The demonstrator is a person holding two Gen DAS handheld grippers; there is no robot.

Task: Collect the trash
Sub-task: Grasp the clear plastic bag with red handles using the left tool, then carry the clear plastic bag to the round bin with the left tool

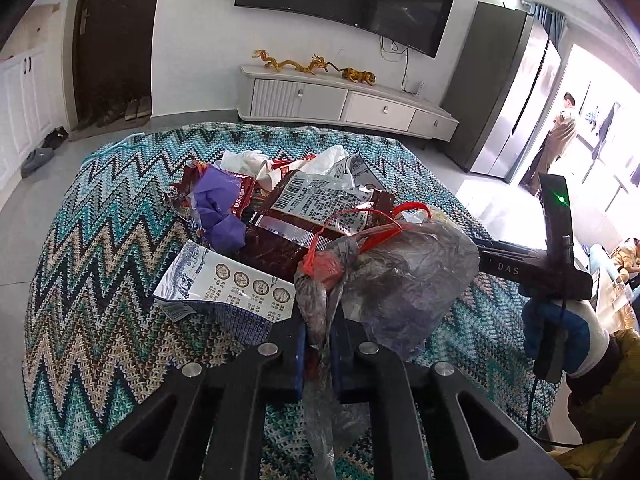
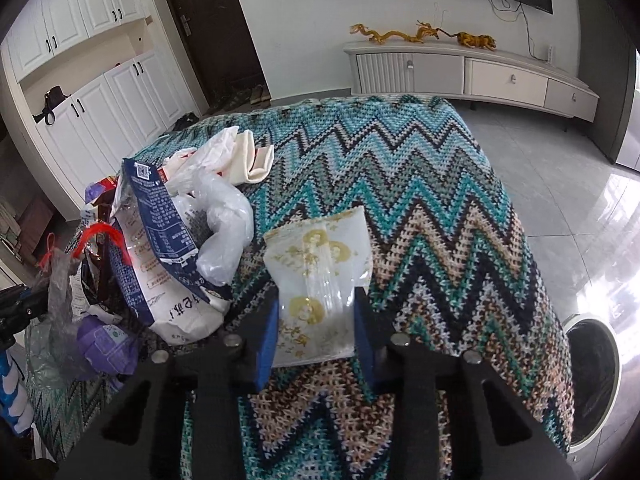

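Note:
My left gripper (image 1: 318, 328) is shut on the neck of a grey plastic trash bag (image 1: 404, 276) with red drawstring handles (image 1: 360, 220), held above the zigzag blanket. Behind it lies a pile of trash: a purple wrapper (image 1: 220, 208), a dark red packet (image 1: 280, 248), a blue-and-white packet (image 1: 224, 284) and white tissue (image 1: 248, 160). My right gripper (image 2: 316, 316) is open, its blue pads either side of a white wrapper with gold print (image 2: 320, 272) lying flat on the blanket. The trash pile (image 2: 160, 240) and the bag (image 2: 60, 280) show at the left of the right wrist view.
The zigzag blanket (image 2: 420, 184) covers the table. A round bin (image 2: 592, 376) stands on the floor at the right. A TV cabinet (image 1: 344, 100), a fridge (image 1: 516, 96) and a dark door (image 1: 116, 36) stand beyond. A person (image 1: 560, 132) stands far right.

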